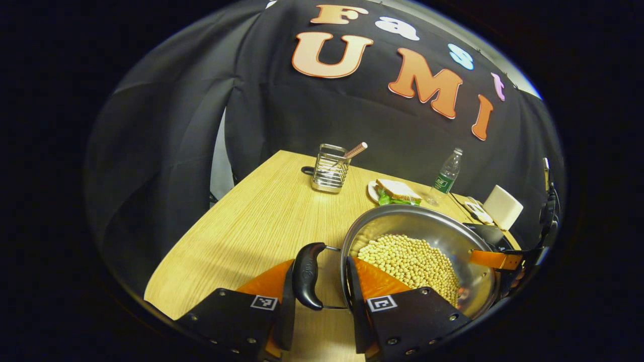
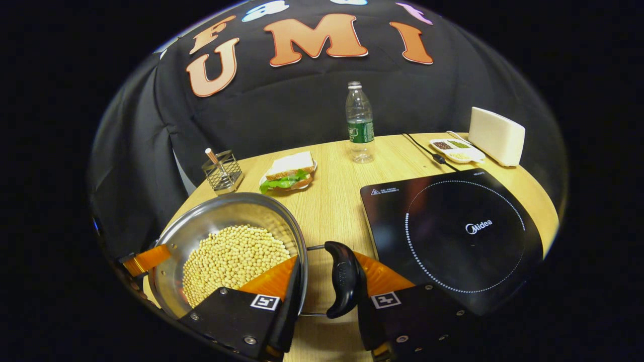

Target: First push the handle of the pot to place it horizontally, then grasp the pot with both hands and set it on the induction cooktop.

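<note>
A steel pot [image 1: 402, 221] full of soybeans [image 1: 412, 261] sits on the wooden table, its two black side handles lying level. My left gripper [image 1: 322, 271] straddles the near handle [image 1: 308, 275], one finger outside it and the other inside the pot wall, both pressing. In the right gripper view, my right gripper [image 2: 328, 274] holds the opposite handle [image 2: 344, 279] of the pot [image 2: 221, 211] the same way. The black induction cooktop [image 2: 453, 236] lies just right of that handle. Each gripper's finger shows at the pot's far rim in the other view.
Behind the pot stand a wire utensil holder [image 2: 222, 171], a sandwich on a plate [image 2: 288, 172] and a water bottle [image 2: 359, 123]. A white box [image 2: 497, 134], a small dish of spices [image 2: 455, 148] and a cable [image 2: 422, 146] lie beyond the cooktop.
</note>
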The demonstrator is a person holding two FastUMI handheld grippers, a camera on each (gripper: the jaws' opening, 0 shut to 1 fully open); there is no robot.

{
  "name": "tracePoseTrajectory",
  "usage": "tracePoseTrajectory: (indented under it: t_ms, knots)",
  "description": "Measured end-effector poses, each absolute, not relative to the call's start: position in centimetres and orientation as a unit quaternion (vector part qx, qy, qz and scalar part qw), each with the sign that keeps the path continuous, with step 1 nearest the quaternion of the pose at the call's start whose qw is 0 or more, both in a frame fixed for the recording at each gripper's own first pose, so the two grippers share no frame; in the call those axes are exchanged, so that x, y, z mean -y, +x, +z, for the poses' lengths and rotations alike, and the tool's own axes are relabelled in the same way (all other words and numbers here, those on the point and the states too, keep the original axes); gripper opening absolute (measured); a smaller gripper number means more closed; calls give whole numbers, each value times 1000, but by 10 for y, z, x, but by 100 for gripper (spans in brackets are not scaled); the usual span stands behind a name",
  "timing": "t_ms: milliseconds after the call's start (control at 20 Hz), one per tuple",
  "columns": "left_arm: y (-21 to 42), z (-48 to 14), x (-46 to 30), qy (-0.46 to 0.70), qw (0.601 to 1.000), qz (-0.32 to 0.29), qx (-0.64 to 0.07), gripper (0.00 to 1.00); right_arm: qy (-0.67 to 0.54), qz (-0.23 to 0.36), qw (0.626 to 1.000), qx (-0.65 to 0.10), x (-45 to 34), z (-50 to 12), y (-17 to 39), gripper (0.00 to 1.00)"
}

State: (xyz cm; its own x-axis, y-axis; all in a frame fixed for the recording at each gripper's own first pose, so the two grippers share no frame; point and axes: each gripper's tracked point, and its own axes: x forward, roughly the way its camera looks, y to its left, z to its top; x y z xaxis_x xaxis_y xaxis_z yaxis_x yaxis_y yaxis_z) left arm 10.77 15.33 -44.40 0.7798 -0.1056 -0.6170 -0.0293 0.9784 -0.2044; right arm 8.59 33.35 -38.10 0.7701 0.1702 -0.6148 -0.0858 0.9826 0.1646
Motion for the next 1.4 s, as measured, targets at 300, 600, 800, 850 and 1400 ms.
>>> tracePoseTrajectory:
  t_ms: [300,600,800,850,1400]
  knots:
    - [99,-398,-131,-82,950,-17,-300,49,84,75,941,-318,-311,-351,80,51]
    - [101,-357,-93,-61,957,-33,-281,48,98,71,947,-296,-275,-314,75,51]
    - [98,-334,-65,-55,959,-41,-274,49,111,70,949,-287,-247,-299,71,51]
    - [97,-328,-57,-53,960,-42,-272,49,112,70,949,-285,-240,-296,70,51]
    - [91,-313,53,-39,958,-78,-273,49,126,43,952,-274,-138,-283,72,51]
